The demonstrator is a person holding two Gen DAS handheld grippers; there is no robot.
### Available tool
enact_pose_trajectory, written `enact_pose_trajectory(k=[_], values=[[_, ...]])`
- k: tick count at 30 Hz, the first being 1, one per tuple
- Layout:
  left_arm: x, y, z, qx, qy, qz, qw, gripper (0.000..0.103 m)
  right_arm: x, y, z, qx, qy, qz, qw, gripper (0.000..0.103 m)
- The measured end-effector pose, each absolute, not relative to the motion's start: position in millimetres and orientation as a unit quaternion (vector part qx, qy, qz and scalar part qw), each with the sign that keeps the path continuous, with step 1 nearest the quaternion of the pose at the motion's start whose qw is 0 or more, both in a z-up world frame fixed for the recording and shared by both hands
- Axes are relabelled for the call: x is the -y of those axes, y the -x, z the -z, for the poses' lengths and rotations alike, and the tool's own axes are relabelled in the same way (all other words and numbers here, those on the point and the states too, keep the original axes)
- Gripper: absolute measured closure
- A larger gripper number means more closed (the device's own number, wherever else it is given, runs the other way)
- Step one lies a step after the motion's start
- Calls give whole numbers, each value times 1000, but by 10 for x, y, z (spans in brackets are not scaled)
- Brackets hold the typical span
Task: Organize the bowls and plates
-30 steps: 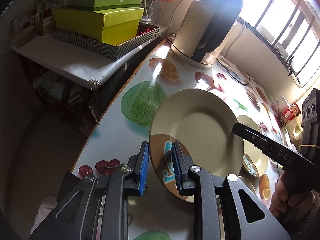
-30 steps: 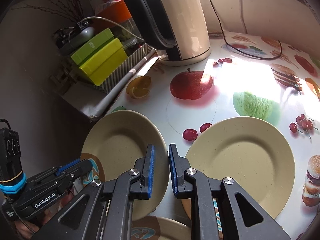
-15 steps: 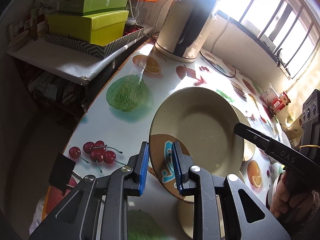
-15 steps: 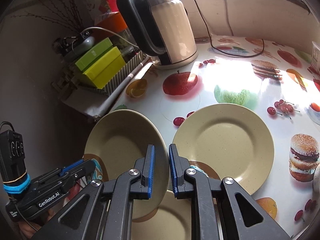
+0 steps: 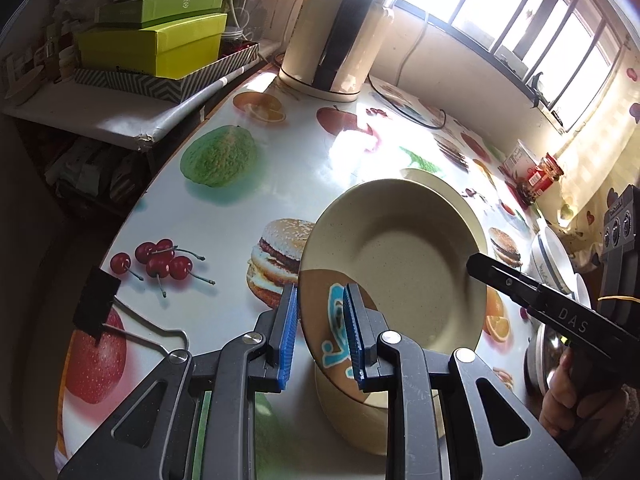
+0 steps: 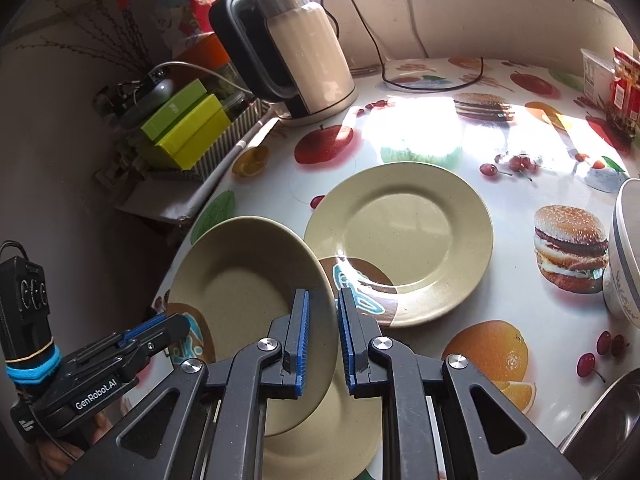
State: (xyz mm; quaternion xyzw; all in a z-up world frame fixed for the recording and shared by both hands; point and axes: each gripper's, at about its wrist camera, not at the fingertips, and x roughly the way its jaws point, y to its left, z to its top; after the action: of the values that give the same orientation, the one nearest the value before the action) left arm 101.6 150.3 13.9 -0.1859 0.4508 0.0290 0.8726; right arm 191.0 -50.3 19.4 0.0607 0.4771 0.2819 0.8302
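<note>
From the left wrist: the left gripper (image 5: 320, 332) has its blue pads pinched on the near rim of a beige plate (image 5: 404, 264), right at the brown patch with the blue drawing. The plate is tilted, clear of the table (image 5: 224, 208). Below it lies another plate (image 5: 352, 416), flat on the fruit-and-burger tablecloth, and a third plate (image 5: 436, 182) peeks out behind. The right gripper's black finger reaches in at the plate's far edge. A kettle (image 5: 340, 36) stands at the back, yellow-green boxes (image 5: 160, 44) on a side shelf.

From the right wrist: the right gripper (image 6: 322, 338) is clamped on the opposite rim of the same plate (image 6: 248, 292), jaws nearly together. The left gripper (image 6: 160, 330) grips it from the lower left. The third plate (image 6: 404, 240) rests flat beside it, a white bowl (image 6: 624, 248) sits at the right edge.
</note>
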Motion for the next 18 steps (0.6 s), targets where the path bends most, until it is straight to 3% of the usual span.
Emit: enact_pose_trajectory(k=[18], values=[[-1275,-888,-16,-472,166,-17,866,79,757,-1657,-9,-499,-72,-260,823,88]])
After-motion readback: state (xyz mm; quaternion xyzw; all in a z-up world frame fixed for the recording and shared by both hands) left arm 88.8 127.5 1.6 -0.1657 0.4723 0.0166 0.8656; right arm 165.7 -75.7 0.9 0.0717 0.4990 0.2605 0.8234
